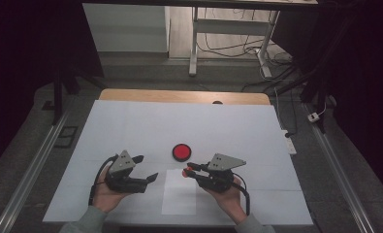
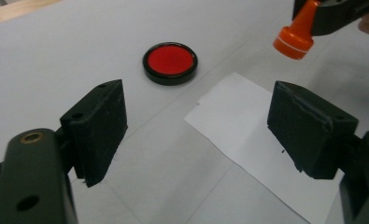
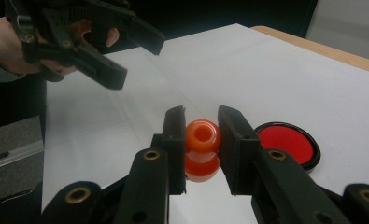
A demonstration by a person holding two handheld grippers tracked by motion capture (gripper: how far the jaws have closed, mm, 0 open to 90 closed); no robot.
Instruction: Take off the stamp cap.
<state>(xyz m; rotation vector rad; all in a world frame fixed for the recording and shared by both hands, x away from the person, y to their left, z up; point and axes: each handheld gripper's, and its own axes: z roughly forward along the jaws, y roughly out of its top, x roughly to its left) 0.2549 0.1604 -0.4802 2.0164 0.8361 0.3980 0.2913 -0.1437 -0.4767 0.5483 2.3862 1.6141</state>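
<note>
Above the paper sheet (image 1: 178,196), the right gripper (image 1: 187,169) pinches an orange stamp (image 3: 202,148), base down

bare sheet all round, red ink pad (image 1: 181,152) (low) mid-table

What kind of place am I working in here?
Probably a lab or workshop recording bench: a wooden table covered with white paper, loose cables on the grey floor beyond it, and white metal desk legs. Dark surroundings suggest staged lighting.
</note>
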